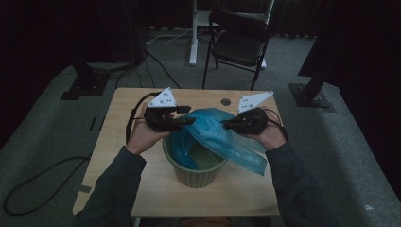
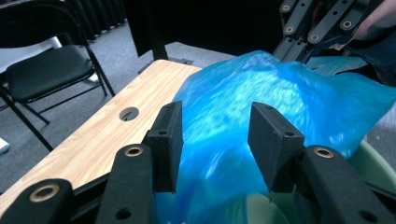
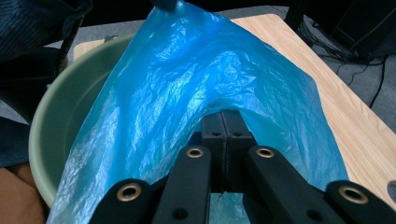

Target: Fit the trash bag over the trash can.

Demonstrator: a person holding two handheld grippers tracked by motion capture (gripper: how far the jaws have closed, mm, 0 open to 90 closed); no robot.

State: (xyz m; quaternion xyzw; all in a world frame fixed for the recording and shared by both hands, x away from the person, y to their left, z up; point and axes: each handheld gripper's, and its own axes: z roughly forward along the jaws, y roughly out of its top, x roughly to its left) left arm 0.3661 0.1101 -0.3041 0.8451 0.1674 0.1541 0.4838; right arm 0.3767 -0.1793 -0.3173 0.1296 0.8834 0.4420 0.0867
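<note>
**Blue bag held over the green bin, one side pinched, the other let go**

A blue plastic bag drapes across the mouth of a green ribbed bin that stands near the front middle of the wooden counter. Part of the bag hangs down inside the bin; another part spills over the rim on the person's right and lies on the counter.

The right hand-held gripper has its jaws pressed together on a fold of the bag, the film rising in a ridge from the pinch point toward the bin.

The left hand-held gripper has its jaws spread. The bag bulges up between them, and in the left gripper view the pads seem to stand clear of the film, though the blur there makes that hard to confirm. The high view is dim, showing both grippers just above the bin's far rim, facing each other.

A black folding chair stands on the floor beyond the counter.
</note>
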